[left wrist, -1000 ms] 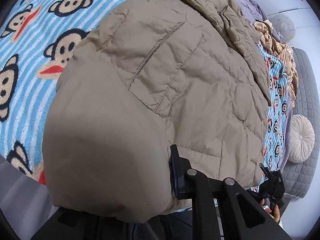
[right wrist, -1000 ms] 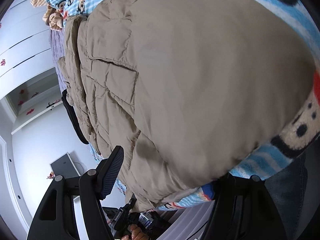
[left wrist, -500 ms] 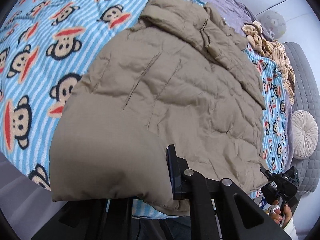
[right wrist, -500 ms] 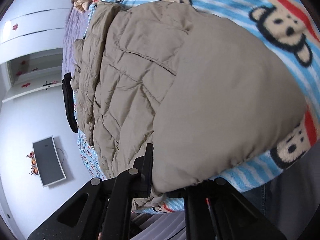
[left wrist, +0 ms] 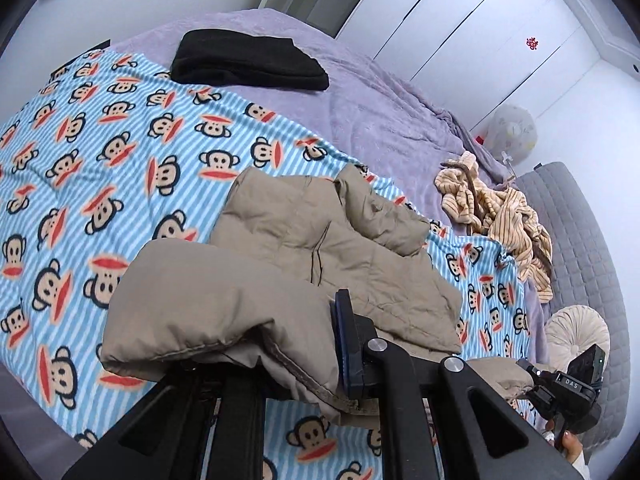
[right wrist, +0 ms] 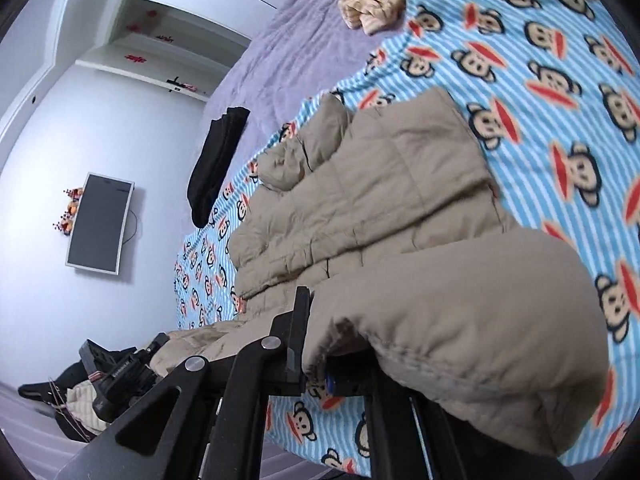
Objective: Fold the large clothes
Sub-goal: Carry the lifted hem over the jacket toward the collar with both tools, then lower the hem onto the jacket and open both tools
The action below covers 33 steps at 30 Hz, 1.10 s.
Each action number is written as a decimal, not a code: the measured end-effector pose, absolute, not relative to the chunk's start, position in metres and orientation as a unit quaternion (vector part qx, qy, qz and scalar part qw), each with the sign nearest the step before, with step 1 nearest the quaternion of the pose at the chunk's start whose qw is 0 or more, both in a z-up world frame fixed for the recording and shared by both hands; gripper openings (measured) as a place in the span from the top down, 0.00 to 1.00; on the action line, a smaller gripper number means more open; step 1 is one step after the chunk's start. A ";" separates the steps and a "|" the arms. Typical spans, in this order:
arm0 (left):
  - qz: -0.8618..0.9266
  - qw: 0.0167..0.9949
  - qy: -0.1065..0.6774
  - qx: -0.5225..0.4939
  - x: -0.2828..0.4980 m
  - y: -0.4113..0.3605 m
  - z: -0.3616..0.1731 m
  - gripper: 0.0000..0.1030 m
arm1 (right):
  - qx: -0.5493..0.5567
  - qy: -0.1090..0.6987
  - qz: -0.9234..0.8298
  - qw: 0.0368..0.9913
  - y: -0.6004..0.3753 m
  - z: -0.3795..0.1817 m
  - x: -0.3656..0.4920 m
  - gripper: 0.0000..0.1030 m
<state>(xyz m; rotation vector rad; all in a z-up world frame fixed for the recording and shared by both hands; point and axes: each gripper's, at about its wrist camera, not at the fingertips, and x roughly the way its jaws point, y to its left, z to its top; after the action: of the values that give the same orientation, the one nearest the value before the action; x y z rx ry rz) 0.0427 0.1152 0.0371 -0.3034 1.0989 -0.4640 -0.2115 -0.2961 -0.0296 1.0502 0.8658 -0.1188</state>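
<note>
Both grippers, the left gripper [left wrist: 296,344] and the right gripper [right wrist: 336,356], now pinch the near hem of the tan padded jacket [left wrist: 320,240], lifted off the monkey-print blanket [left wrist: 120,128] since a second ago, the right's jaws having just closed on it, so a fold toward the collar looks ready.

Monkey-print blanket [left wrist: 120,152], black garment [left wrist: 248,60], striped heap [left wrist: 496,208].

White wardrobe [left wrist: 500,32]; wall-mounted screen [right wrist: 100,224]; grey headboard [left wrist: 580,240].
</note>
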 end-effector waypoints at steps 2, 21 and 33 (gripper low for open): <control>-0.224 0.819 0.512 -0.134 0.056 0.108 0.040 0.86 | 0.474 0.395 -0.053 0.785 -0.304 -0.019 -0.196 0.93; -0.235 0.805 0.544 -0.042 0.202 0.028 -0.014 0.86 | 0.396 0.407 -0.097 0.818 -0.339 -0.017 -0.061 0.94; -0.196 0.811 0.551 0.004 0.254 -0.021 -0.131 0.85 | 0.445 0.439 -0.111 0.773 -0.385 -0.131 0.007 0.94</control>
<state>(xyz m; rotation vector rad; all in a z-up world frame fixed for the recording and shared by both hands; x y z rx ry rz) 0.2540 -0.0212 -0.1313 0.0077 1.1759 -0.4195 0.0071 -0.3847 -0.1310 0.9653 0.9503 -0.2410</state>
